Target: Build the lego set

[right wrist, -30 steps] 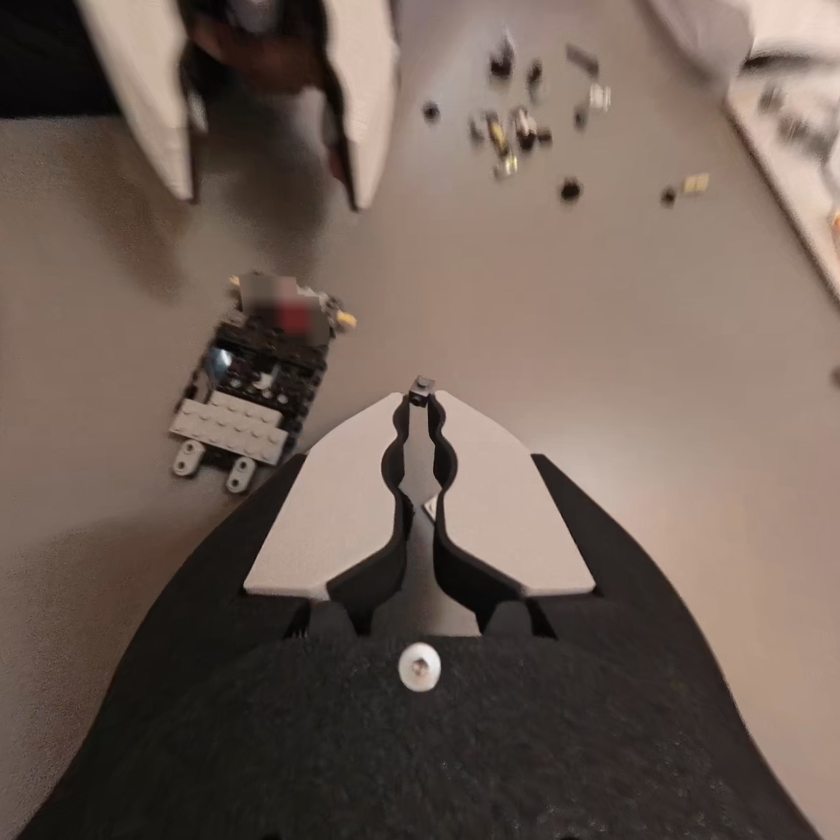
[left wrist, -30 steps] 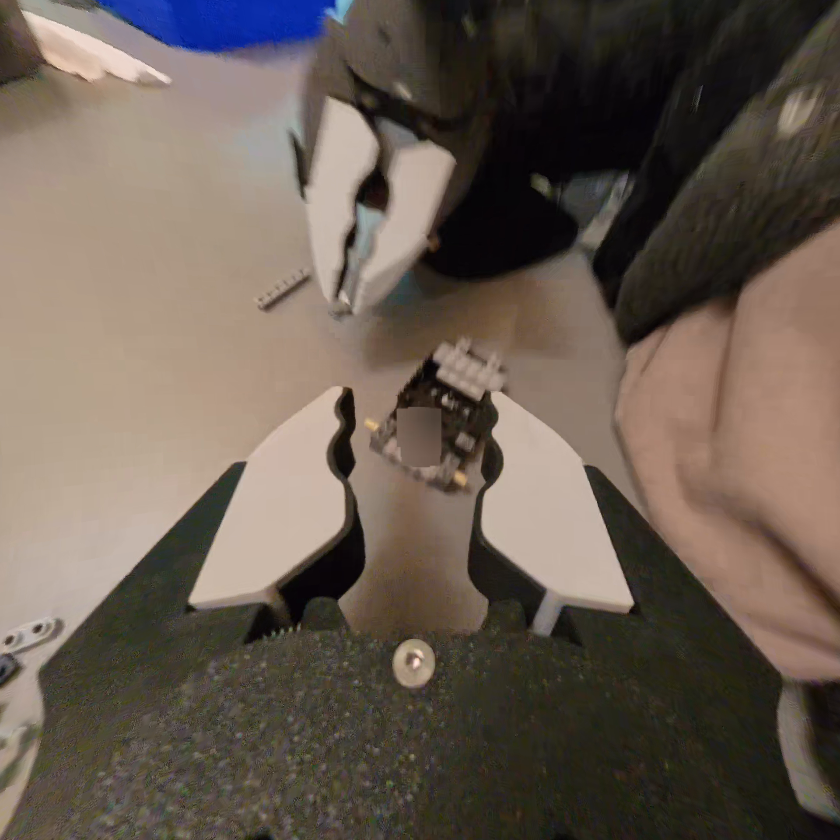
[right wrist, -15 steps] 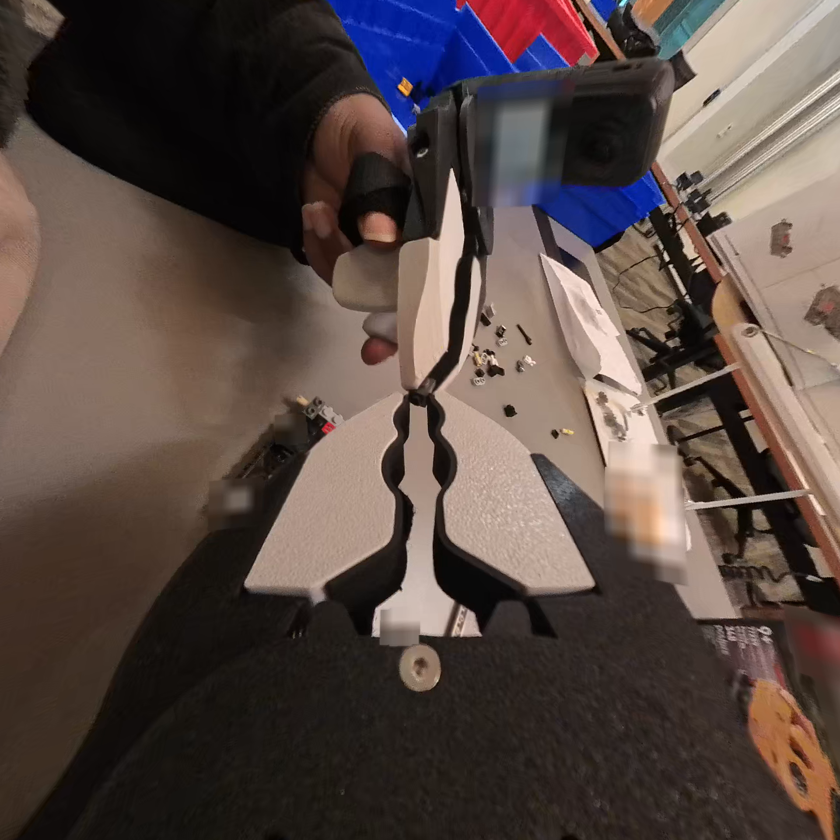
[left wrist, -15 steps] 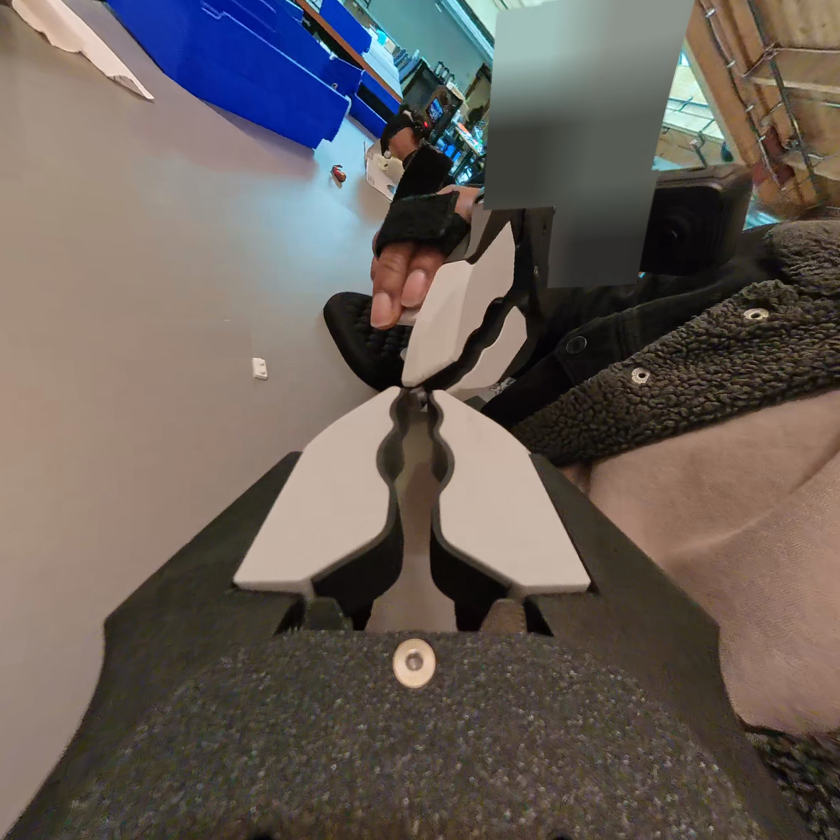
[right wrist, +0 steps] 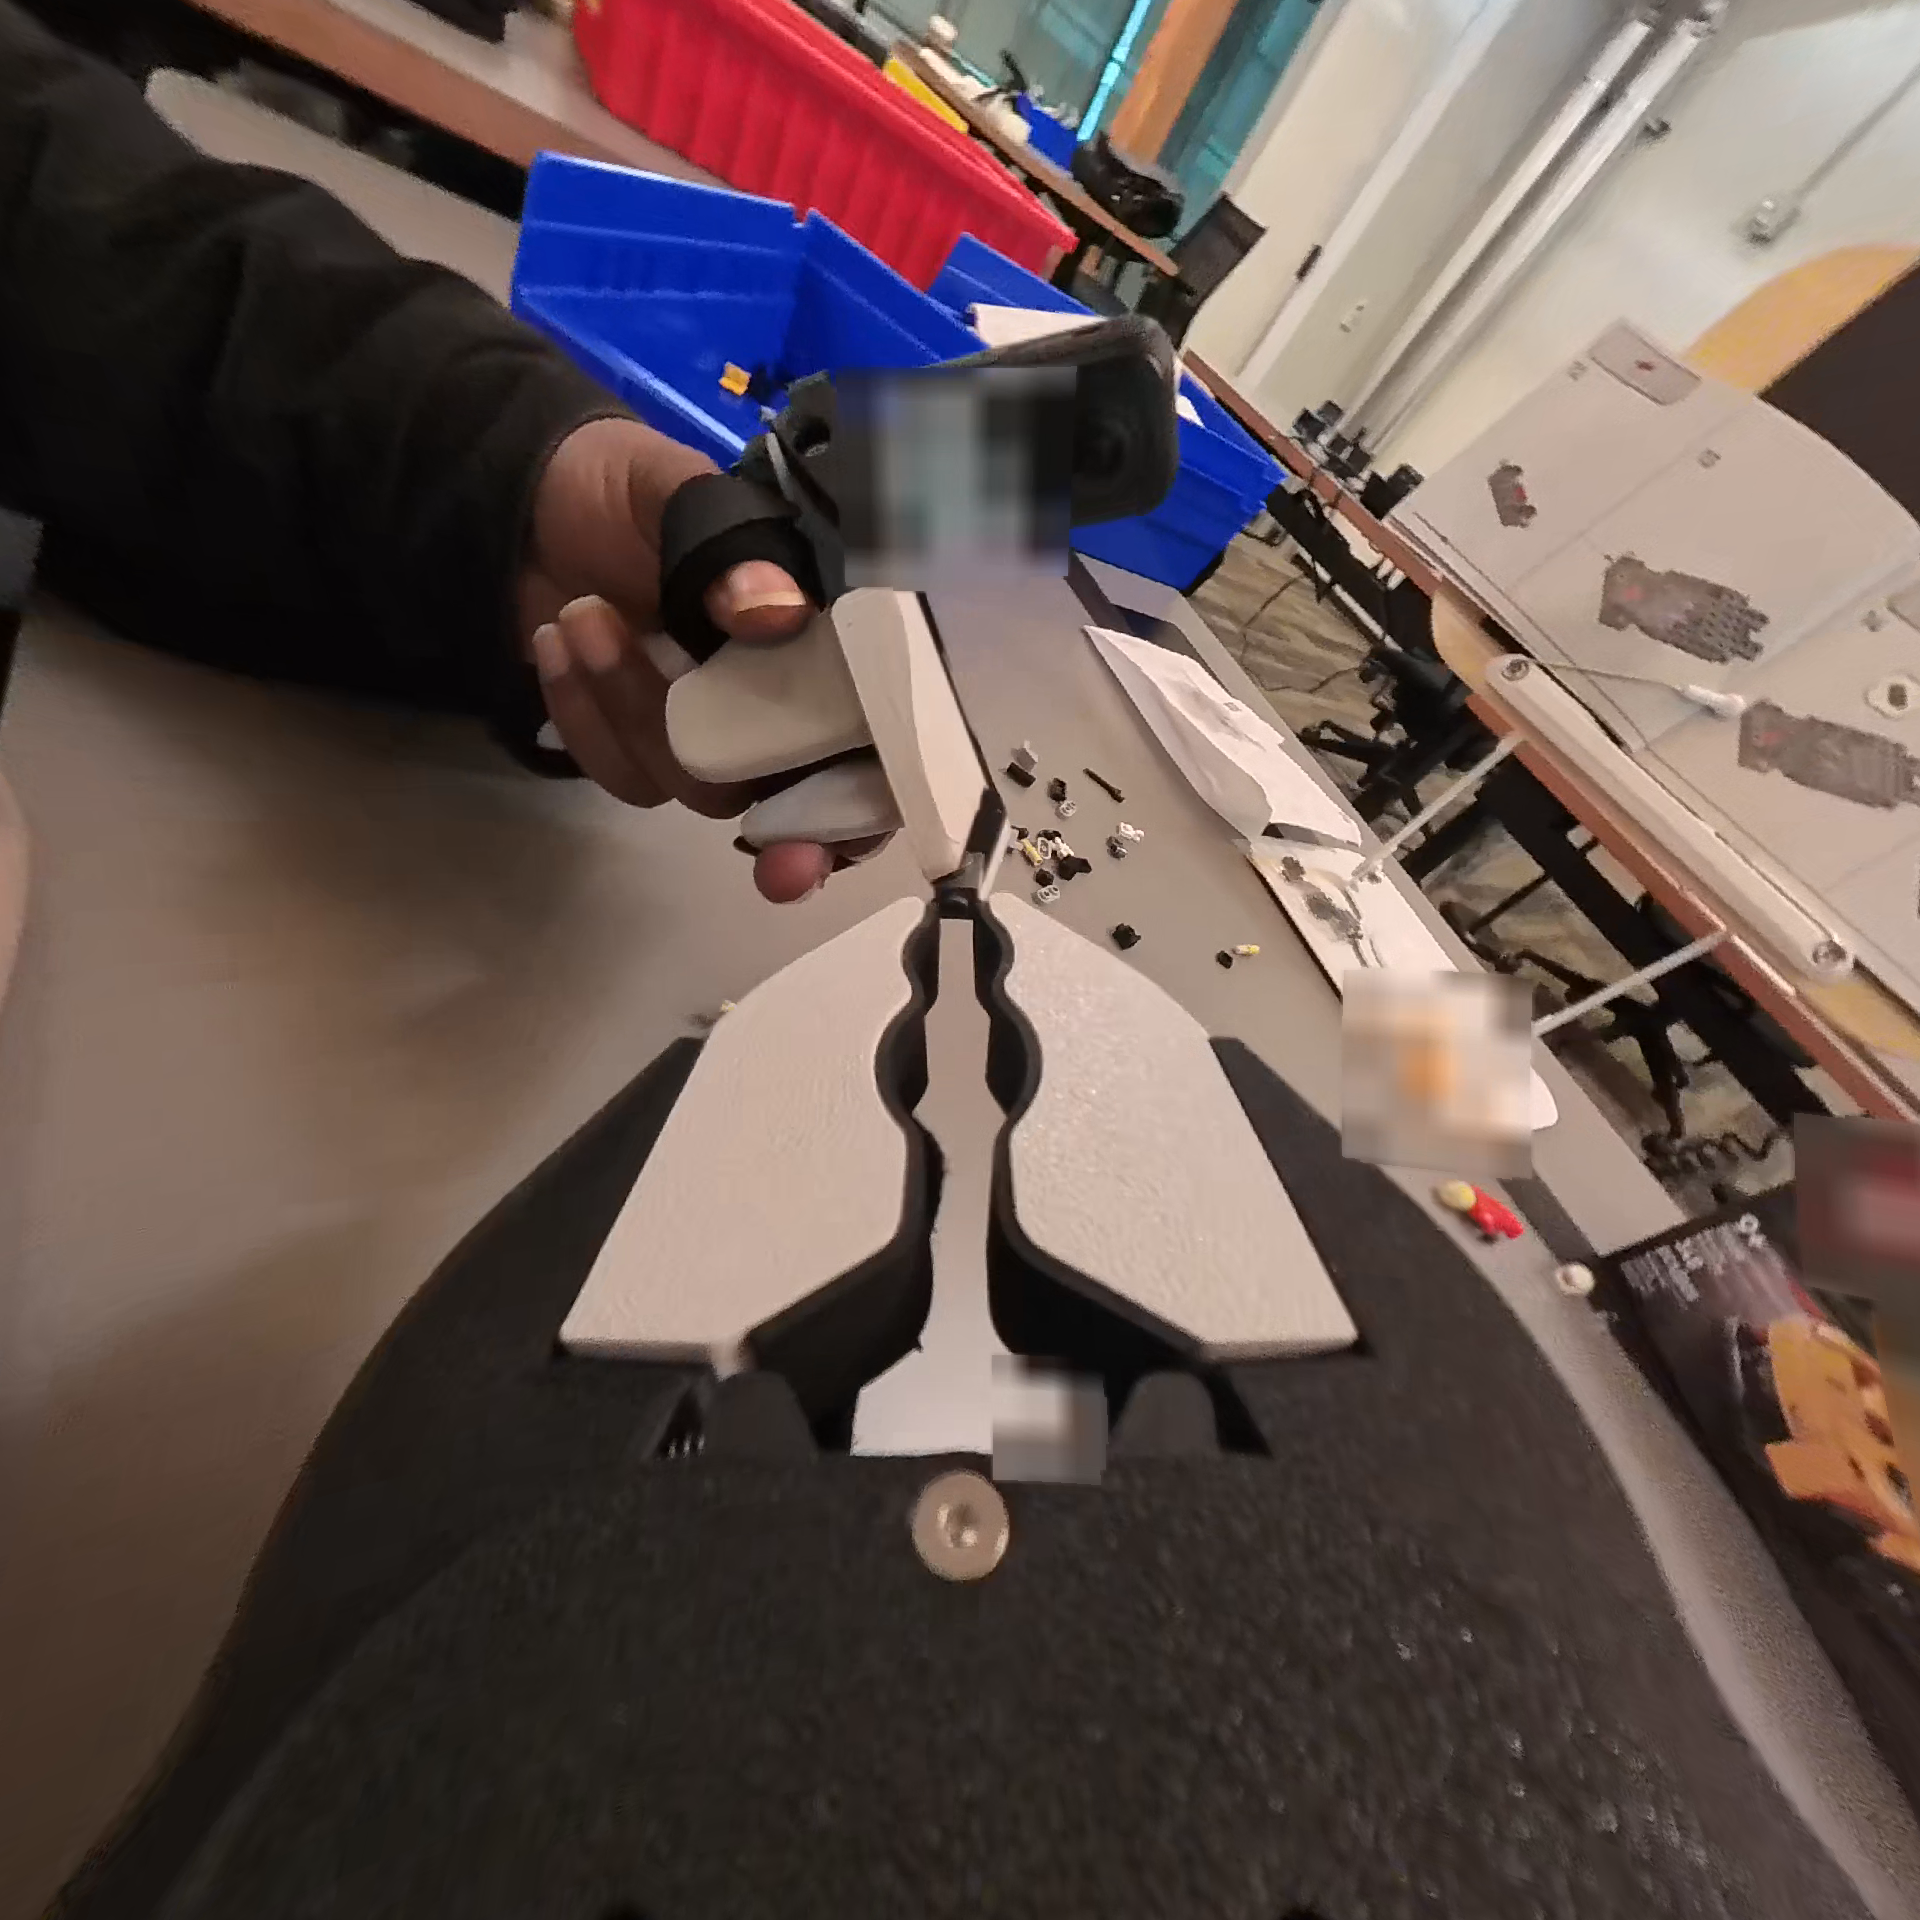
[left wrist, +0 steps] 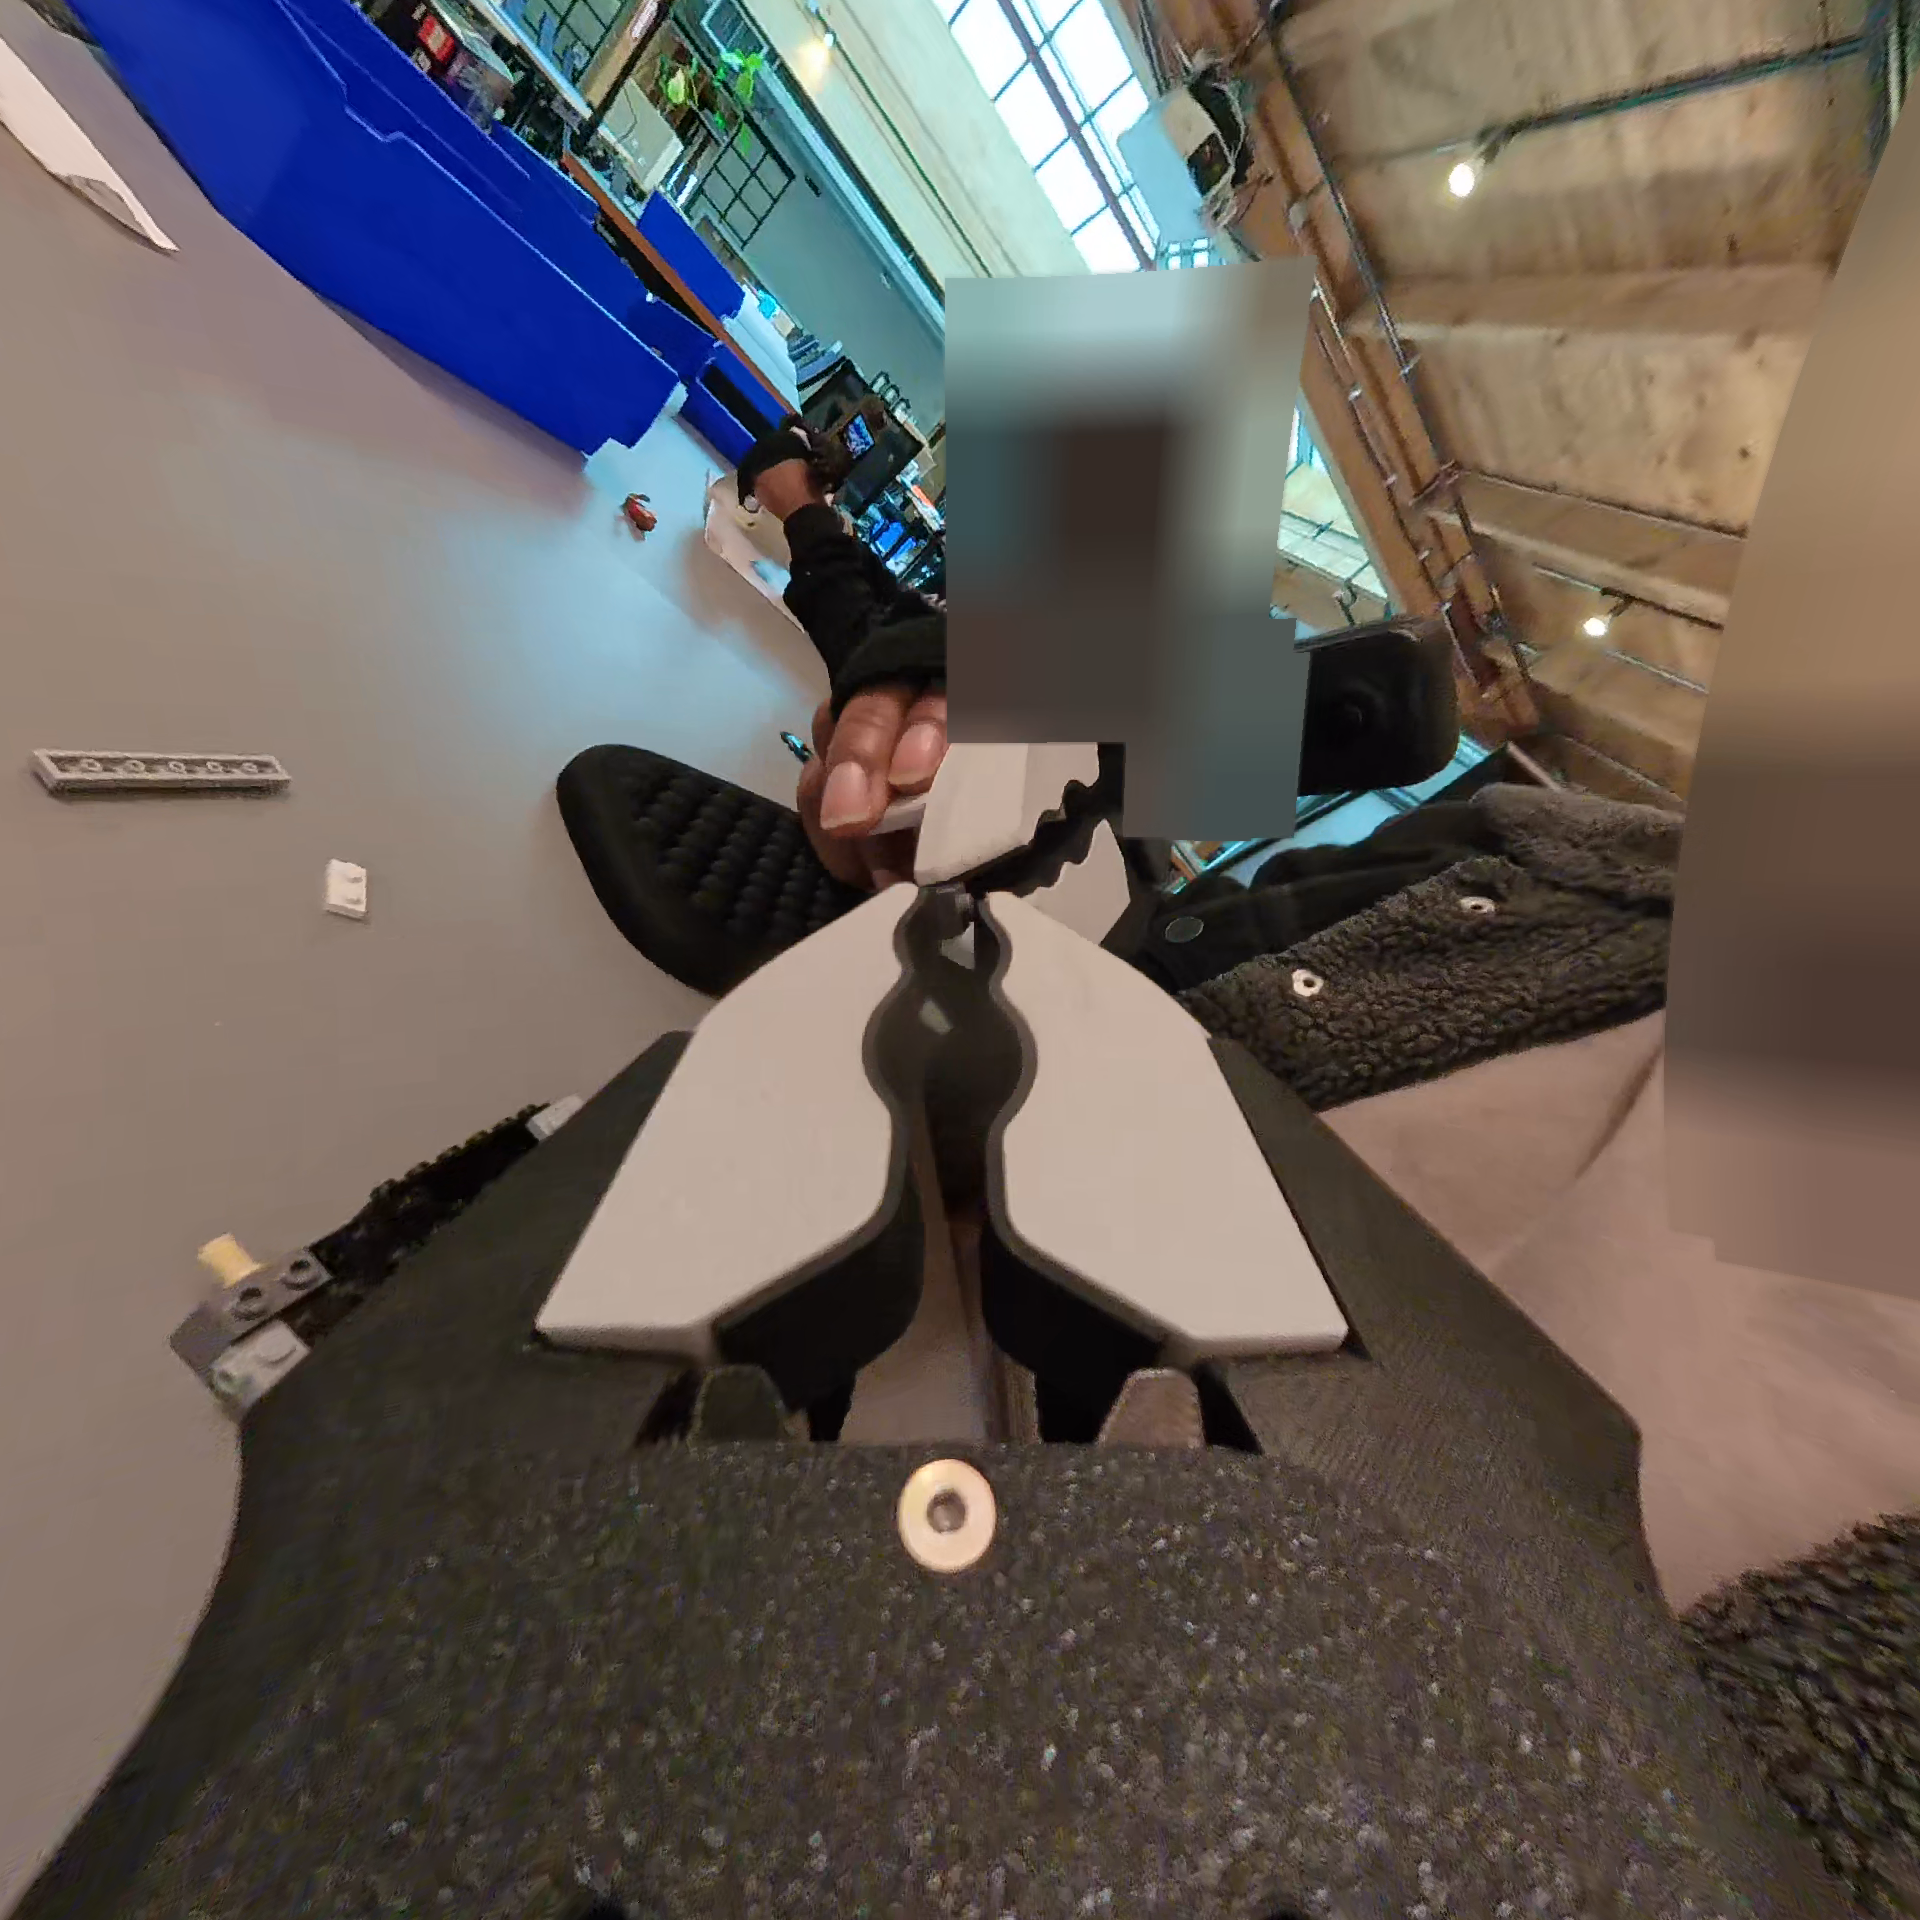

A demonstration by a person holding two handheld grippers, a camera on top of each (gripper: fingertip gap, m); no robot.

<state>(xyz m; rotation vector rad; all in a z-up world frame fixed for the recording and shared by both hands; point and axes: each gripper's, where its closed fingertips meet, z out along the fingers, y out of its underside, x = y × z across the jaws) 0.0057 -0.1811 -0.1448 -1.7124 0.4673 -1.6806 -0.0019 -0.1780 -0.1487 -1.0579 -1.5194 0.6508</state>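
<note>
Since a second earlier both grippers had risen off the bench and met tip to tip in the air. Left gripper (left wrist: 948, 906): jaws clenched on a small dark lego piece (left wrist: 943, 914). Right gripper (right wrist: 958, 902): clenched on the same piece. Part-built lego model (left wrist: 343, 1262): on the bench (left wrist: 312, 582) beneath the left gripper, no longer between its fingers. Grey plate (left wrist: 158, 772) and loose pieces (right wrist: 1060, 842): farther along the bench, well apart; open surface between.

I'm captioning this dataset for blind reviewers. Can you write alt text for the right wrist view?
The right gripper is closed on a small dark brick, tip to tip with the left gripper, held by a hand above a grey table. Small loose pieces lie scattered behind, with blue bins beyond.
</note>
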